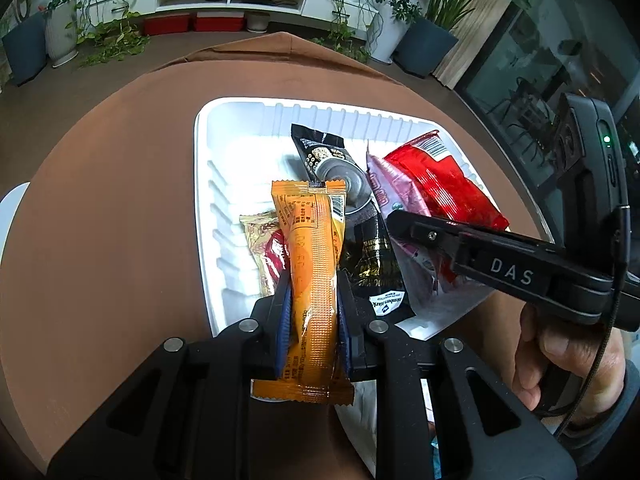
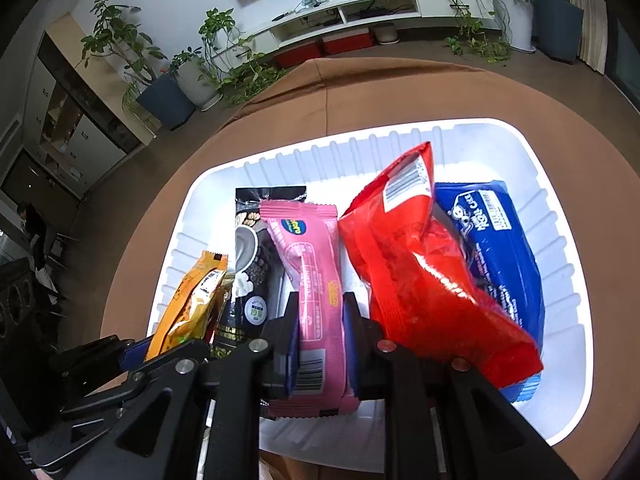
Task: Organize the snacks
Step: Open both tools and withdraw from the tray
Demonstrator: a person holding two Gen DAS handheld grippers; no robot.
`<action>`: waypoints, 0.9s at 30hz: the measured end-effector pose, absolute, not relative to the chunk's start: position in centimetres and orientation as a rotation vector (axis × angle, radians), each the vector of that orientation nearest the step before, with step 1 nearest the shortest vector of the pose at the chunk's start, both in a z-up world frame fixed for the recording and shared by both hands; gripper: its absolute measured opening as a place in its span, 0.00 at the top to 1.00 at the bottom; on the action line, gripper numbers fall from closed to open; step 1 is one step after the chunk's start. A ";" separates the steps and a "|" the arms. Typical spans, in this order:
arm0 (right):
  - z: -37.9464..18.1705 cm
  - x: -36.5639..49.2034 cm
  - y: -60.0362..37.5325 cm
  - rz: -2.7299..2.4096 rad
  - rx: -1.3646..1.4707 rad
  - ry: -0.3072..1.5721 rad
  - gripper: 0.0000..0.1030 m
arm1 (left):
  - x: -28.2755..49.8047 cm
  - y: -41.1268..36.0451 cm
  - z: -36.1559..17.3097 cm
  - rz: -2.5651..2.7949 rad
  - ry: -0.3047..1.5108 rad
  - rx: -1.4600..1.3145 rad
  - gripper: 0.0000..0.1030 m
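The left gripper (image 1: 314, 300) is clamped on an orange snack bar (image 1: 314, 272) over the near edge of the white tray (image 1: 208, 152) on the brown counter (image 1: 120, 180). The right gripper (image 2: 320, 320) is clamped on a pink snack bar (image 2: 316, 276), between a black packet (image 2: 252, 248) and a red bag (image 2: 416, 272) leaning on a blue packet (image 2: 496, 236).
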State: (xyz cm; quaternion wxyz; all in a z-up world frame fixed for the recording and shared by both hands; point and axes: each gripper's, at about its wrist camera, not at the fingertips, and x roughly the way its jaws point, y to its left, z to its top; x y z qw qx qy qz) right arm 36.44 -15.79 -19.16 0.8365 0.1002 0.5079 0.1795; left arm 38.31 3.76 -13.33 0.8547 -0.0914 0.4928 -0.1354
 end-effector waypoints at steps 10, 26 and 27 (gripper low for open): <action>-19.1 36.2 -15.8 0.378 0.207 1.084 0.78 | 38.7 4.3 -12.8 -0.270 1.021 -0.199 0.82; -15.5 35.1 -17.8 0.402 0.230 1.018 0.37 | 38.1 4.7 -11.2 -0.228 0.964 -0.197 0.33; -14.9 34.7 -18.2 0.408 0.234 1.003 0.35 | 37.8 4.7 -10.8 -0.227 0.956 -0.199 0.25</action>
